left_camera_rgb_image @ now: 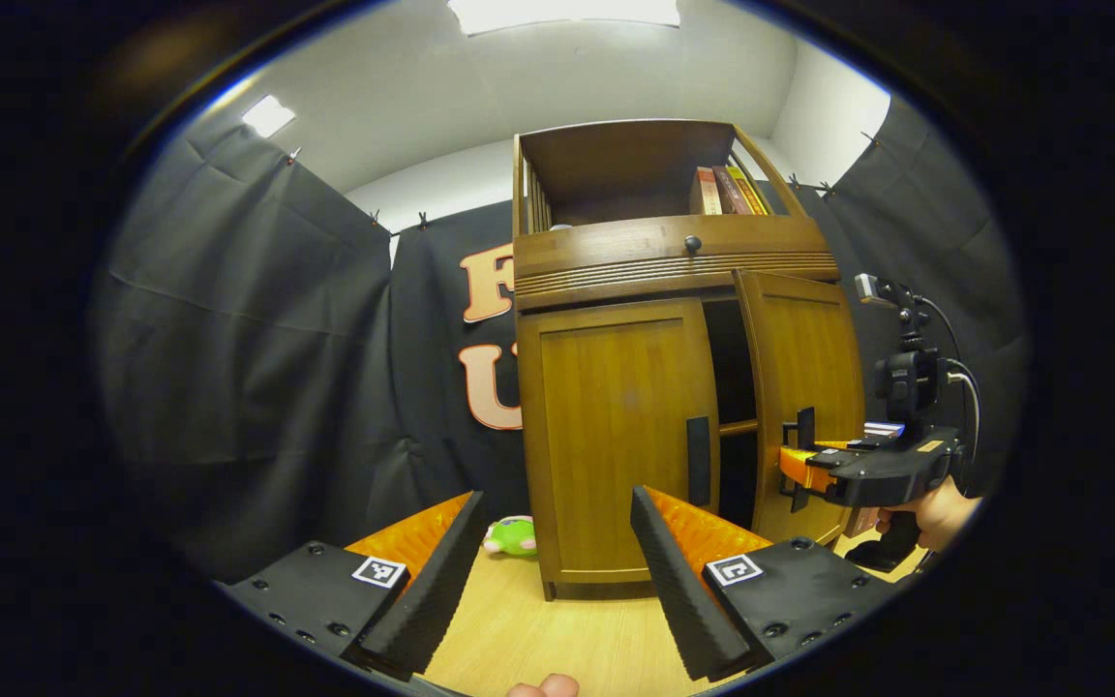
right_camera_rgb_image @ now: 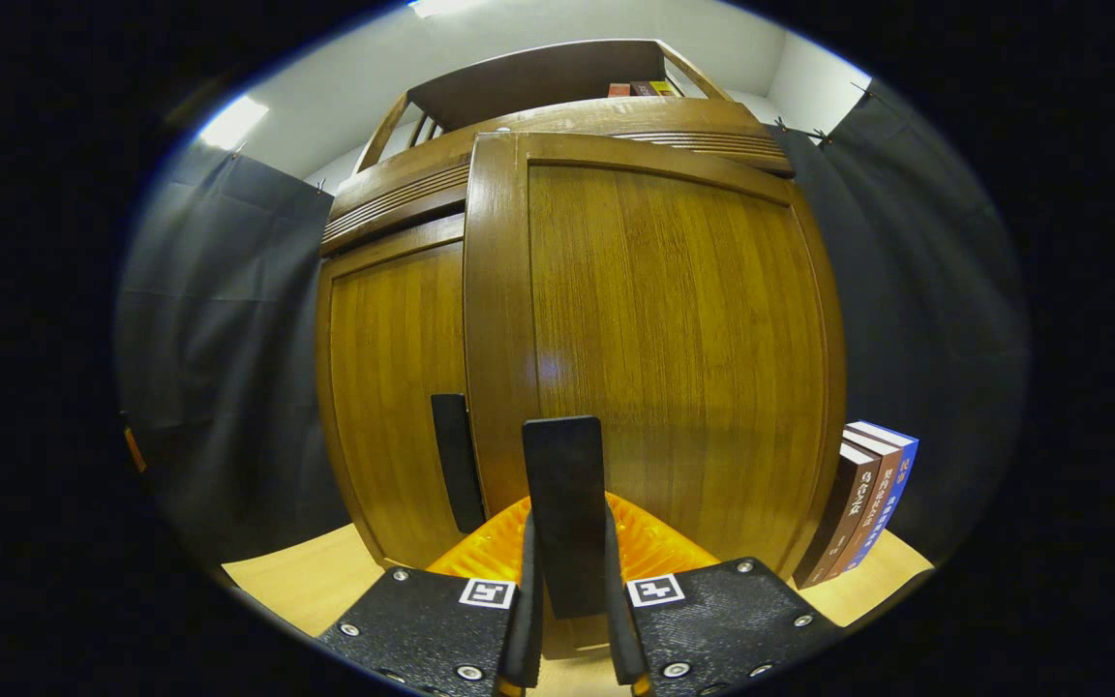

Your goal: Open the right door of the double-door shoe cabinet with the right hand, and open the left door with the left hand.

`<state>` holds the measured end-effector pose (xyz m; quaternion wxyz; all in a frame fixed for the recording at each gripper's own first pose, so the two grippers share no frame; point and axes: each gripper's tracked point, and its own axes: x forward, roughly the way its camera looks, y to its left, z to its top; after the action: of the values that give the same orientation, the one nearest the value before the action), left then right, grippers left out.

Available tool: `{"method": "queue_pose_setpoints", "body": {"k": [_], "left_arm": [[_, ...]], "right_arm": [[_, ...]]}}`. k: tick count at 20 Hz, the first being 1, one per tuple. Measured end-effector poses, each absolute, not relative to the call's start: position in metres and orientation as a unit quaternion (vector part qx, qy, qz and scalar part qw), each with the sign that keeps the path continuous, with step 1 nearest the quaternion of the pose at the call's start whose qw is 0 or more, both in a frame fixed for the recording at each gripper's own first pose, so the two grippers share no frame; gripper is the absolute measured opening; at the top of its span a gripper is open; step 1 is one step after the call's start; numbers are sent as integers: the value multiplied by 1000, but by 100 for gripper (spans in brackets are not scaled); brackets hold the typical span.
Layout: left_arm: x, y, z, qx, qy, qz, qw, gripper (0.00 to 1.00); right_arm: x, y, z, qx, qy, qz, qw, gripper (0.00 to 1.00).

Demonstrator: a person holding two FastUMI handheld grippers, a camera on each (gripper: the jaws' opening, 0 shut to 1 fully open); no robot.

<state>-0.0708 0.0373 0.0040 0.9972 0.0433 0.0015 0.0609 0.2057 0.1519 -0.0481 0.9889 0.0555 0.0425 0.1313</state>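
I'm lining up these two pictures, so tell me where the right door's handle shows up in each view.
Left gripper view: the right door's handle sits right of centre, on the swung-out door's edge, clamped by the right hand-held gripper.
Right gripper view: the right door's handle stands bottom centre, pinched between the fingers.
Shared landmark: the left door's handle, on the shut door.

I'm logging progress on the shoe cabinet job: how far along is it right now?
Partly done: the right door stands ajar, with a dark gap beside it. In hand: the right gripper is shut on the right door's handle, mid-pull. Left to do: the left door sits closed, its handle untouched, and the left gripper hangs open in front of the cabinet, short of it.
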Motion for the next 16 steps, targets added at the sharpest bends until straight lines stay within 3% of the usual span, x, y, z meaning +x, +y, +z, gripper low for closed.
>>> {"method": "queue_pose_setpoints", "body": {"k": [9,11,12,14,15,16], "left_arm": [[-56,-1,-1,26,-3,43,999,97],[-51,-7,-3,24,-3,38,999,97],[-48,-10,-3,24,-4,36,999,97],[-44,-17,-2,23,-7,30,999,96],[-42,-21,-2,23,-8,29,999,97],[-40,-23,-1,23,-9,26,999,97]], "right_arm": [[201,150,-42,56,51,140,987,28],[200,149,-39,57,54,141,987,33],[198,147,-39,59,56,142,987,27],[191,142,-41,63,58,142,986,27],[189,139,-41,63,60,138,987,35],[188,135,-41,61,61,132,987,35]]}}
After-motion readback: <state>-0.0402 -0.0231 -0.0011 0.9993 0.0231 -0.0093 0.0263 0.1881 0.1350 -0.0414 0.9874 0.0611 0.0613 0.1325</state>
